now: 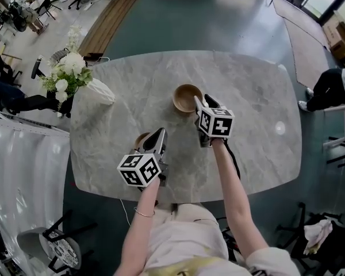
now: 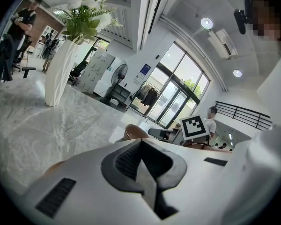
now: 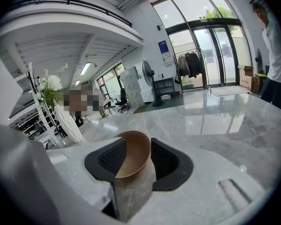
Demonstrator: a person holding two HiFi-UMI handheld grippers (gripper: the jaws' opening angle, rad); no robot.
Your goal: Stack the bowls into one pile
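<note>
Right jaws, right gripper view: the right gripper [image 3: 138, 149] has its jaws spread wide; the dark ribbed pads press on nothing.
Brown bowl, right gripper view: the brown bowl [image 3: 131, 161] sits upright on the marble table [image 3: 215, 125], in the gap between the two pads. Its left edge is hidden behind the left pad.
Past the right jaws: a white vase [image 3: 69, 125] with flowers stands far off, left of the tips.
Left jaws, left gripper view: the left gripper [image 2: 141, 149] has its jaws closed together, with nothing seen between the pads.
Second bowl, left gripper view: a sliver of the second bowl [image 2: 52, 168] shows low and left of the closed jaws, mostly covered by the gripper body.
Ahead of the left jaws: brown bowl beyond the tips, right gripper just right of it, vase far left.
Head view, right jaws: open tips at the brown bowl's right rim.
Head view, left jaws: closed tips just right of the second bowl.
Bowls, head view: apart on the table, not stacked.
</note>
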